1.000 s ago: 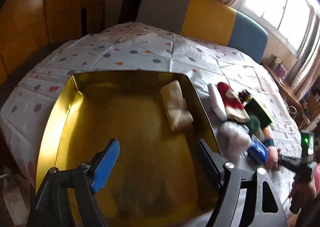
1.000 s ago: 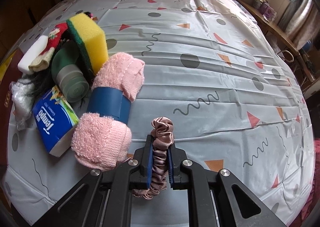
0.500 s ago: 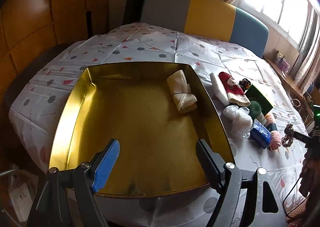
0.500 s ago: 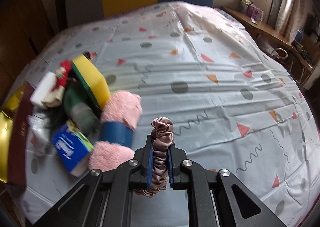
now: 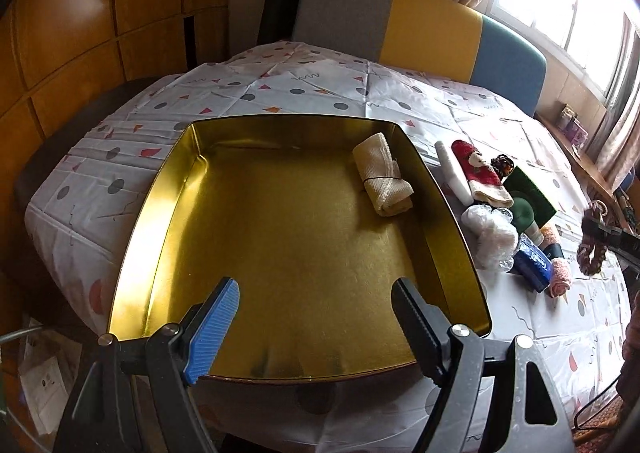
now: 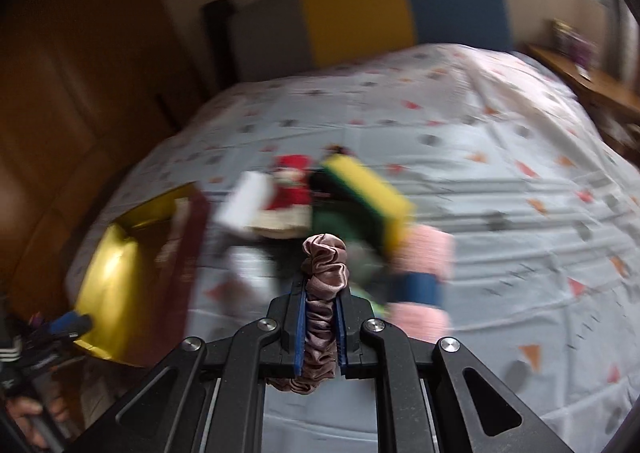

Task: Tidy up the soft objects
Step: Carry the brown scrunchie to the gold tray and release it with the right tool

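My right gripper (image 6: 322,293) is shut on a dusty-pink satin scrunchie (image 6: 325,265) and holds it in the air above the pile of soft things; it also shows in the left wrist view (image 5: 592,249) at the far right. My left gripper (image 5: 316,317) is open and empty, above the near edge of the gold tin tray (image 5: 168,189). A rolled cream cloth (image 5: 382,179) lies in the tray's far right corner. The tray (image 6: 116,253) shows blurred at left in the right wrist view.
Right of the tray lie a red Santa sock (image 5: 478,173), a yellow-green sponge (image 6: 368,193), a pink towel roll with a blue band (image 6: 424,273), a tissue pack (image 5: 534,265) and a plastic wad (image 5: 494,233). A wooden wall stands left, a headboard behind.
My right gripper has lifted the scrunchie off the cloth and swung left towards the tray; its view is motion-blurred. My left gripper has pulled back and up from the tray, staying open.
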`<state>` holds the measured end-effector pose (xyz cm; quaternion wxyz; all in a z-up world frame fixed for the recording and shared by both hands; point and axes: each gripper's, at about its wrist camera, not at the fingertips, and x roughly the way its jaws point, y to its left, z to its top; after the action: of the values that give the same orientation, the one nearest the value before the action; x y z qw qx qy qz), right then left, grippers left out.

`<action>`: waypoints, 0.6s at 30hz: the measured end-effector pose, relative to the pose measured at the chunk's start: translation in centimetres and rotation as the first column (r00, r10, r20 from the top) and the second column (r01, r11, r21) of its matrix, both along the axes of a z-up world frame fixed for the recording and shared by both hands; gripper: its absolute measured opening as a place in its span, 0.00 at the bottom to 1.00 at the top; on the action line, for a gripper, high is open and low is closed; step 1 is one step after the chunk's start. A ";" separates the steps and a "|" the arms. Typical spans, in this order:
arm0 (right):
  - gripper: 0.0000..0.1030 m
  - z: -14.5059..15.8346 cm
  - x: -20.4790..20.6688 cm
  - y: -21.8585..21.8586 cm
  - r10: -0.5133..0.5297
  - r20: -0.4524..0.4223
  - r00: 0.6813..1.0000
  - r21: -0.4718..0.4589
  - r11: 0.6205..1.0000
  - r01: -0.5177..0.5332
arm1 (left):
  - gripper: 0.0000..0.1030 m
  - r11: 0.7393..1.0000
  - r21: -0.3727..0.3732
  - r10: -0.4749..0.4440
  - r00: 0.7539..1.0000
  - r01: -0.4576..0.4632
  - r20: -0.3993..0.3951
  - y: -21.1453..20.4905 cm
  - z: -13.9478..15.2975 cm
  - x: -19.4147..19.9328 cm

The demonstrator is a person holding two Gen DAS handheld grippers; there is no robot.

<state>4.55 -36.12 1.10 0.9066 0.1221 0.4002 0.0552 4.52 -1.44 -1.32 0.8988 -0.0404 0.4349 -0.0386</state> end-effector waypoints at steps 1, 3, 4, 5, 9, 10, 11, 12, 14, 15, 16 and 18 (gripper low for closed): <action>0.12 0.3 0.3 1.3 0.031 0.008 0.999 -0.001 1.000 -0.031 | 0.78 1.000 -0.001 0.002 1.000 -0.002 0.000 0.1 0.0 0.0; 0.12 0.9 0.8 4.2 0.099 0.020 0.995 0.007 0.995 -0.099 | 0.78 1.000 0.000 0.010 1.000 -0.010 0.001 0.4 0.1 0.0; 0.12 1.1 0.9 5.4 0.125 0.025 0.992 0.009 0.992 -0.125 | 0.78 1.000 -0.001 0.013 1.000 -0.013 0.005 0.6 0.1 -0.1; 0.12 1.3 1.1 6.8 0.155 0.031 0.987 0.006 0.988 -0.155 | 0.78 1.000 -0.002 0.016 1.000 -0.016 0.009 0.8 0.2 -0.2; 0.12 1.7 1.5 11.4 0.249 0.041 0.968 0.012 0.968 -0.249 | 0.78 1.000 -0.003 0.031 0.999 -0.031 0.016 1.5 0.4 -0.3; 0.12 1.6 1.6 12.4 0.270 0.038 0.962 0.011 0.963 -0.270 | 0.78 0.999 -0.005 0.034 0.999 -0.034 0.017 1.7 0.4 -0.4; 0.12 1.5 1.7 13.3 0.287 0.033 0.957 0.012 0.958 -0.288 | 0.78 0.999 -0.006 0.038 0.999 -0.038 0.018 1.9 0.4 -0.4; 0.12 1.4 1.7 14.0 0.300 0.030 0.953 0.014 0.954 -0.301 | 0.78 0.999 -0.006 0.040 0.999 -0.040 0.019 2.1 0.4 -0.4; 0.12 1.2 1.8 15.5 0.334 0.023 0.942 0.011 0.943 -0.334 | 0.78 0.999 -0.005 0.047 0.999 -0.047 0.020 2.4 0.4 -0.4; 0.12 1.0 1.8 16.2 0.347 0.019 0.938 0.007 0.938 -0.348 | 0.78 0.999 -0.006 0.050 0.999 -0.050 0.020 2.6 0.4 -0.4; 0.12 1.0 1.9 16.8 0.358 0.015 0.934 0.006 0.934 -0.358 | 0.78 0.999 -0.006 0.053 0.998 -0.053 0.019 2.7 0.4 -0.5; 0.12 0.5 2.3 18.2 0.384 -0.004 0.923 -0.001 0.923 -0.384 | 0.78 0.998 -0.006 0.059 0.998 -0.059 0.019 3.1 0.4 -0.5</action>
<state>6.83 -17.90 1.61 0.8776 0.0409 0.4181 0.2310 3.99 1.62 -0.95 0.9035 -0.0555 0.4247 -0.0136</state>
